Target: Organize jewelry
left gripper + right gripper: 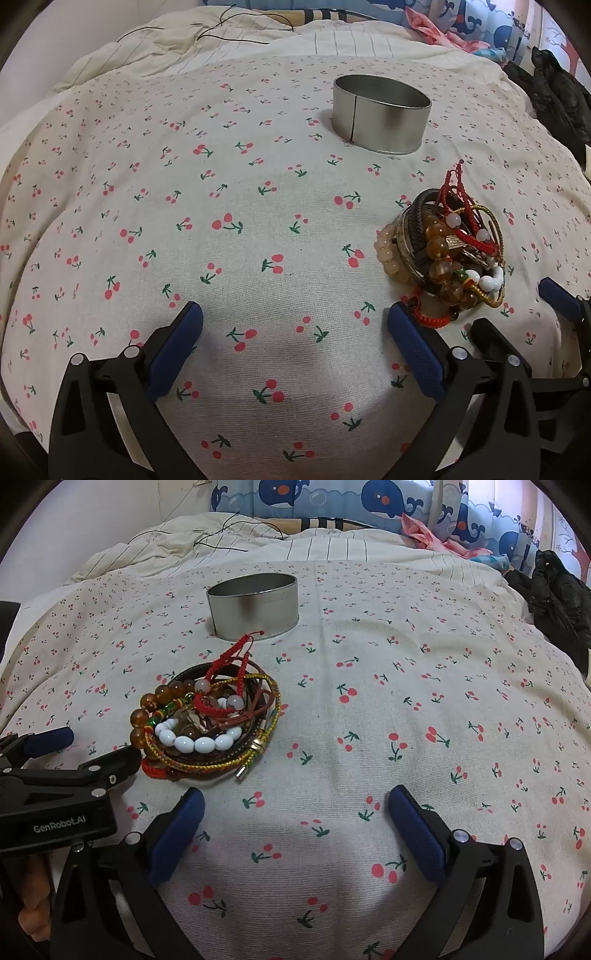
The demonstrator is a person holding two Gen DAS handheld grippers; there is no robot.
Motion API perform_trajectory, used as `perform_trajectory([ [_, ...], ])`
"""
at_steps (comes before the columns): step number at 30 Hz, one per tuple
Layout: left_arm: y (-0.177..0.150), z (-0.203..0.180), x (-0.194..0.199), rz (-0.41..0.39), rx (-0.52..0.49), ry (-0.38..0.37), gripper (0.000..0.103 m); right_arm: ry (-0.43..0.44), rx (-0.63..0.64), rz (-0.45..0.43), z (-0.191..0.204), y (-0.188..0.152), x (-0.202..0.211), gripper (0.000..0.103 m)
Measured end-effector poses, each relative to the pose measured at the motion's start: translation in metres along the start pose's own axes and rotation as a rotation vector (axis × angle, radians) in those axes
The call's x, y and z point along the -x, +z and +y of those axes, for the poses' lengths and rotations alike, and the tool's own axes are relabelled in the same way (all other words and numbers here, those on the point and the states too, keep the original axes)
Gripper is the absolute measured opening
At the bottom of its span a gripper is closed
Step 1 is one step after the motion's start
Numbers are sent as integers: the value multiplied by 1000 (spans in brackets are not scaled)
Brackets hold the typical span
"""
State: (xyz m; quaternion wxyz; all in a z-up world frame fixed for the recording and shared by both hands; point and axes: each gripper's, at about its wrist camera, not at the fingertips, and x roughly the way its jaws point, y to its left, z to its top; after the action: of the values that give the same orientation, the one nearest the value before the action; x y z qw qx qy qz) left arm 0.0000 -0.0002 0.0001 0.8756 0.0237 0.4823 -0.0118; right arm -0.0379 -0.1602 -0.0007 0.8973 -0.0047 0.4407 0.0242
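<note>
Fingers of both the left gripper (295,354) and right gripper (295,838) stand spread wide, holding nothing, above the cherry-print bedcover (424,686) — the jewelry pile (207,725), near the tin (253,605), looks light, slippery and tangled — best pinched by a stiff outer bangle.

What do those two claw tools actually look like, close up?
Both match. Each claw, left claw and right claw, has two black plastic arms with triangular cut-outs and silver rivets, ending in dark blue textured pads. The right wrist view shows the left one's black body printed "GenRobot.AI" in white. No cables or sleeves show.
</note>
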Motion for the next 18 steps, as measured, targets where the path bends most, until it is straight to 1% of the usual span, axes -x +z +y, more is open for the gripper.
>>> perform_trajectory([
  [7, -1, 4, 0, -3, -1, -8, 97, 1, -1, -1, 0, 0, 0, 96],
  [8, -1, 3, 0, -1, -1, 3, 97, 1, -1, -2, 0, 0, 0, 96],
  [13, -3, 7, 1, -13, -7, 3, 97, -9, 5, -5, 2, 0, -1, 96],
  [14, -2, 1, 0, -10, -5, 13, 97, -11, 5, -6, 2, 1, -1, 96],
  [18, -1, 0, 1, -15, -5, 15, 97, -19, 7, -10, 4, -1, 2, 96],
])
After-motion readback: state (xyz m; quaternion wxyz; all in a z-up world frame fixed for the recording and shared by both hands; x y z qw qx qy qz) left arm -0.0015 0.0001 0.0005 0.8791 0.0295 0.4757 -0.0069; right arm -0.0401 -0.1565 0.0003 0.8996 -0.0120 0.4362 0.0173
